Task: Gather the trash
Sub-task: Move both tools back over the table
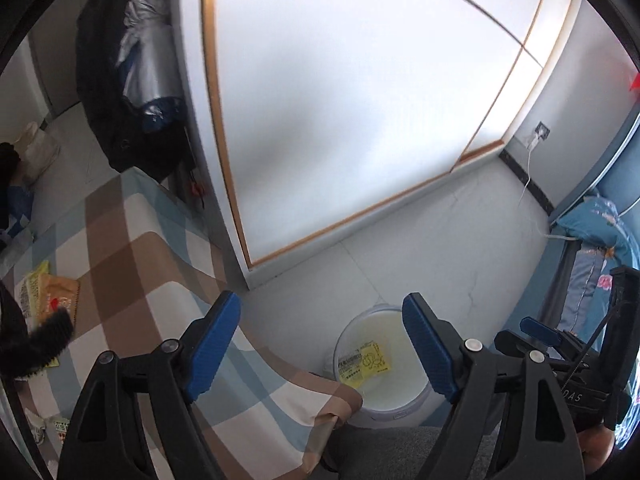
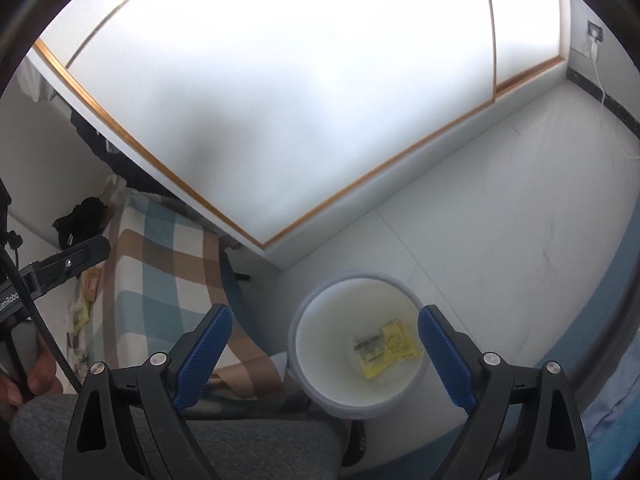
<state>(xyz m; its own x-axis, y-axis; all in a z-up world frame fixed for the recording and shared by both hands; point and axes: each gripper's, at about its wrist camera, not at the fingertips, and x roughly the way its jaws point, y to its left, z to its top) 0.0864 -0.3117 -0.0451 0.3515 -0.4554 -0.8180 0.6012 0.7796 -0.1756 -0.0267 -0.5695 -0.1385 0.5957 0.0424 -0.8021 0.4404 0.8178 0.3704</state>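
A white round bin (image 1: 400,396) stands on the pale floor beside the checked table; it also shows in the right wrist view (image 2: 320,376). A yellow wrapper (image 1: 366,364) lies inside it, seen from the right too (image 2: 384,348). My left gripper (image 1: 320,344) is open and empty, above the table corner and the bin. My right gripper (image 2: 324,348) is open and empty, directly over the bin. More wrappers (image 1: 44,296) lie on the checked tablecloth (image 1: 132,264) at the left, partly covered by a black furry thing (image 1: 36,344). The right gripper (image 1: 540,330) shows at the left view's right edge.
A white wardrobe (image 1: 340,100) with wood trim stands behind the bin. A dark coat and a folded umbrella (image 1: 144,52) hang at the left. A bed with blue bedding (image 1: 600,240) is at the right. A small wrapper (image 1: 60,428) lies at the table's near edge. My grey-clad knee (image 2: 180,448) is below.
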